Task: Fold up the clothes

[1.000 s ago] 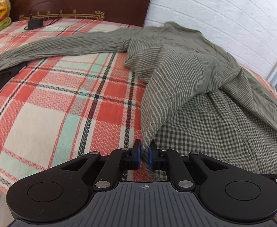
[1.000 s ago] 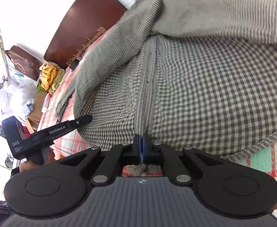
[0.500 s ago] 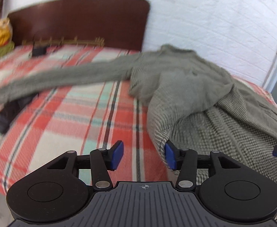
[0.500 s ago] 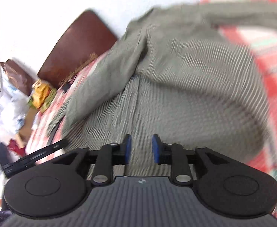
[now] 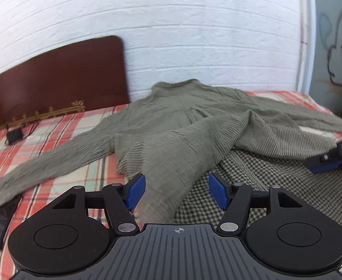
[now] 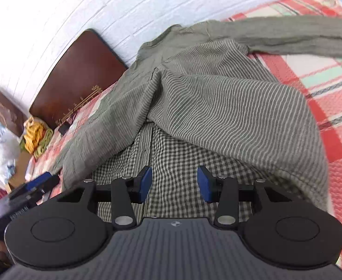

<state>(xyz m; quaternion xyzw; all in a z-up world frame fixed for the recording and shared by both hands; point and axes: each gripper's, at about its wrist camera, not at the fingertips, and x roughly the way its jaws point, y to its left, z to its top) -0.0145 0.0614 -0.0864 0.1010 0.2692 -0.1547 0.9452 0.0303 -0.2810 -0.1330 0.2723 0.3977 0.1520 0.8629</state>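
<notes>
A grey-green striped shirt (image 5: 194,126) lies spread on the bed, with a checked panel (image 5: 252,182) showing at its near hem. One sleeve (image 5: 42,165) stretches left. My left gripper (image 5: 176,192) is open and empty, just short of the near hem. In the right wrist view the same shirt (image 6: 217,98) lies ahead with its checked part (image 6: 178,161) nearest and a sleeve (image 6: 299,32) running right. My right gripper (image 6: 174,182) is open and empty above the checked part. Its tip also shows in the left wrist view (image 5: 332,156).
The bed has a red, white and teal plaid cover (image 5: 54,137) and a dark wooden headboard (image 5: 54,79) against a white brick wall. A black charger (image 5: 14,135) lies near the headboard. A black flat object (image 5: 0,219) lies at the left. Yellow clothes (image 6: 34,135) sit beside the bed.
Both grippers were shut on the shirt's near hem a second ago. Both have let go, opened wide and pulled back and up from the cloth.
</notes>
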